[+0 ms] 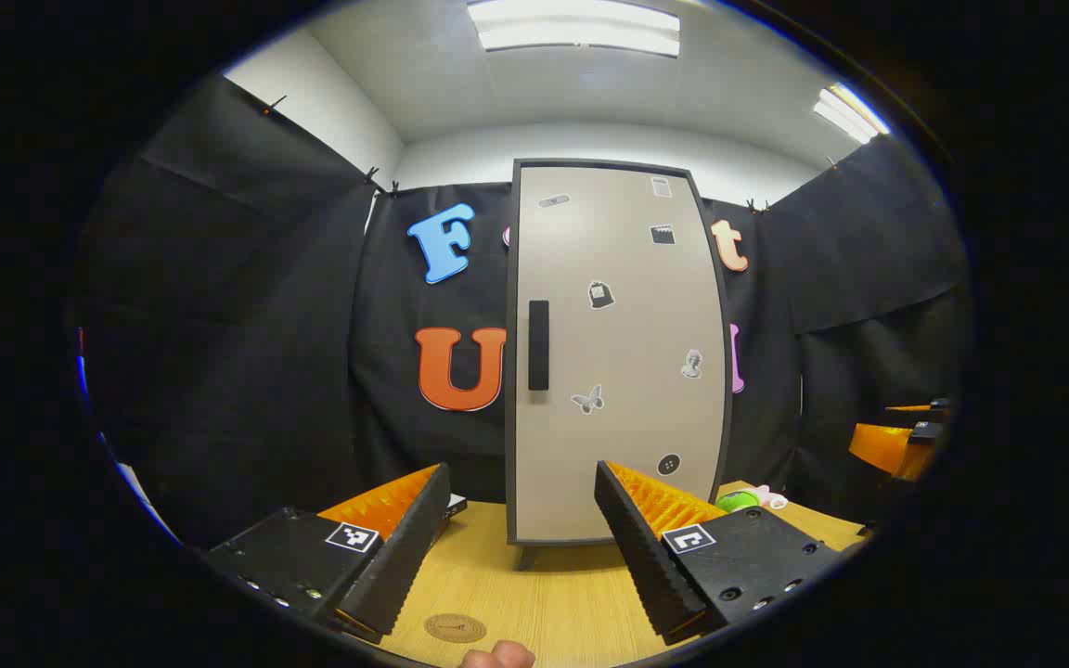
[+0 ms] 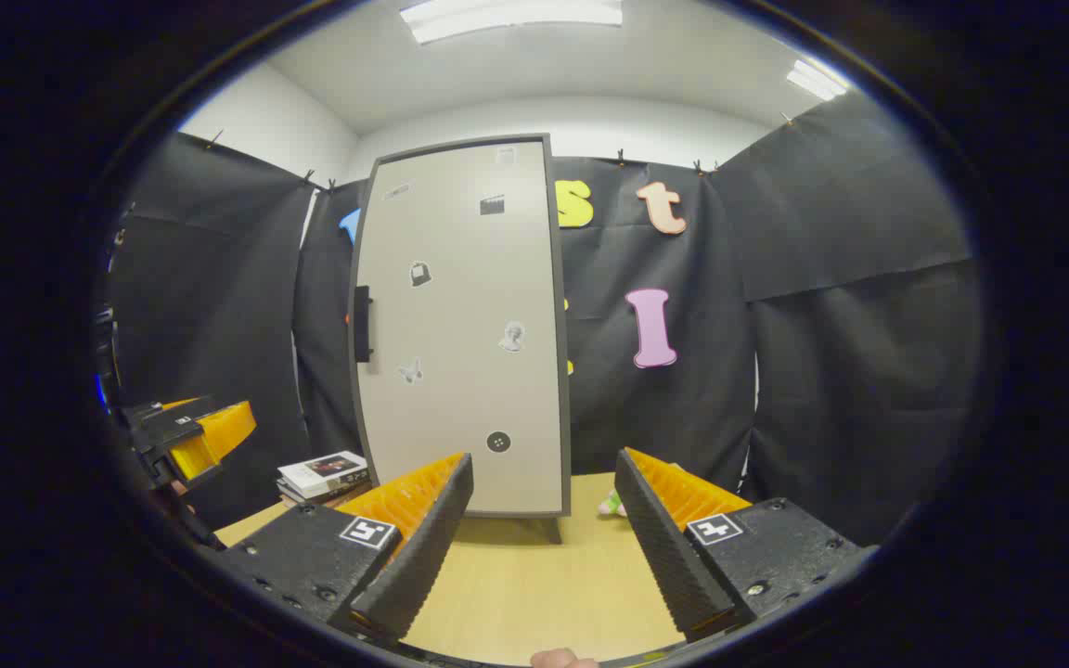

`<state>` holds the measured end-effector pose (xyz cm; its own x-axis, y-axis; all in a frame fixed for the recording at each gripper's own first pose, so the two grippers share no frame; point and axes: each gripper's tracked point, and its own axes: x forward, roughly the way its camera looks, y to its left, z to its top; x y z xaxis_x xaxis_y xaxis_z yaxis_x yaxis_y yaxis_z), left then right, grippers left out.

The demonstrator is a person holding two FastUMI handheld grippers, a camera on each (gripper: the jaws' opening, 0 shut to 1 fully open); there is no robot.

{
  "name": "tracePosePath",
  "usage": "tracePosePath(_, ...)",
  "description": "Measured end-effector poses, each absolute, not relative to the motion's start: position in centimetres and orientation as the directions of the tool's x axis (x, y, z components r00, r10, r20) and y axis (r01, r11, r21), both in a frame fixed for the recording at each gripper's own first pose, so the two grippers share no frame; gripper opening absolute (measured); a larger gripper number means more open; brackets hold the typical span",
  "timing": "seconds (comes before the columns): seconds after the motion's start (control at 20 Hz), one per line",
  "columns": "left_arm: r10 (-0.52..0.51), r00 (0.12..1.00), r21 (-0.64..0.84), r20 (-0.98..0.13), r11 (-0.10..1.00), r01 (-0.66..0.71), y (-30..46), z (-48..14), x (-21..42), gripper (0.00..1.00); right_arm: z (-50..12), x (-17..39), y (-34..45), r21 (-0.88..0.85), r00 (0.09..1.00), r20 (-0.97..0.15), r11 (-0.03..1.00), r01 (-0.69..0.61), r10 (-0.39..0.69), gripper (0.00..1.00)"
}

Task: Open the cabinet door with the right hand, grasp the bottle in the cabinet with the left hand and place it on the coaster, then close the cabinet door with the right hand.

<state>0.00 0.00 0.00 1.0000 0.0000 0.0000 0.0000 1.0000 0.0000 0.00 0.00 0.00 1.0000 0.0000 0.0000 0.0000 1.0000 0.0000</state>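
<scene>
Facing the closed cabinet door [image 1: 618, 353], I held both grippers' fingers [image 1: 632, 529] [image 2: 655, 538] apart, coaster [image 1: 455, 628] near on the worktop [image 1: 544, 594].

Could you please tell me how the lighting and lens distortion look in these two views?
Left gripper view: bright ceiling lights, the cabinet evenly lit, its edges bowed by the fisheye, a soft shadow beneath it on the table. Right gripper view: the same even light, the cabinet bowed and leaning; both sharp.
</scene>
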Motion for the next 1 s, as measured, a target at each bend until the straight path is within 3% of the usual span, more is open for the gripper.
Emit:
tracePosePath(0.7,0.002,1.000,-0.019,-0.003,1.000,-0.002,0.21,0.03,-0.33,0.95,0.04,-0.79,-0.48,-0.003,1.000,0.004,1.000,0.023,-0.023,0.95)
tracePosePath(0.75,0.001,1.000,-0.019,-0.004,1.000,-0.001,0.20,0.04,-0.30,0.95,0.12,-0.77,-0.48,-0.005,1.000,0.005,1.000,0.023,-0.023,0.99)
tracePosePath(1.0,-0.006,1.000,-0.011,-0.001,1.000,0.006,0.00,0.18,-0.43,0.95,-0.05,-0.95,-0.52,0.003,1.000,0.003,1.000,0.024,-0.024,0.99)
